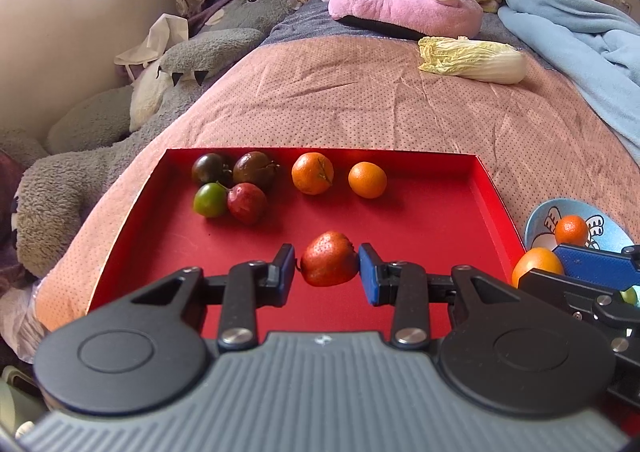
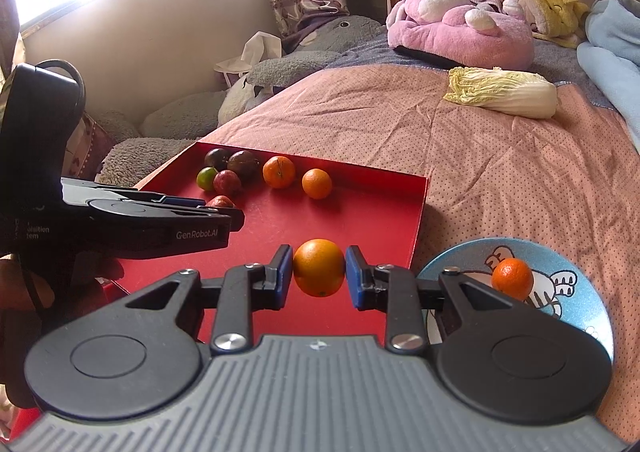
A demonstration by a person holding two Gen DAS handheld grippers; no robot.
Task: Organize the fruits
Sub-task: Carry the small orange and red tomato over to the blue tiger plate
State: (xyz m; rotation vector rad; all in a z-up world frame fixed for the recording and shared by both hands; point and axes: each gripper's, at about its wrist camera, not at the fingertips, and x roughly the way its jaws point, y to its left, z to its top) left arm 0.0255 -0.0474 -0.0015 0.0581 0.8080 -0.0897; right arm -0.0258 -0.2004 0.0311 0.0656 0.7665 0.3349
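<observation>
**Operator:** Carrying two fruits at once: my left gripper [image 1: 327, 265] is clamped on a red fruit [image 1: 329, 258], and my right gripper [image 2: 318, 270] is pinched tight on an orange [image 2: 319, 267]. Both hang over the near part of the red tray [image 1: 424, 211].

**Observer:** Which step is that, by your reckoning?

**Operator:** Mid-sort, I'd say, placing fruit into groups. In the tray's far left corner sit two dark fruits, a green one [image 1: 210, 200] and a red plum-like one [image 1: 247, 203], bunched and touching. Two oranges [image 1: 312, 173] lie just beside them, slightly apart from each other.

**Observer:** And the bowl?

**Operator:** The blue bowl [image 2: 576, 264] right of the tray holds one small orange [image 2: 512, 278].

**Observer:** Next?

**Operator:** Probably set the red fruit near the dark cluster and the orange by its pair, lowering gently so neither rolls. The two grippers are close, so I'd keep them from bumping.
</observation>
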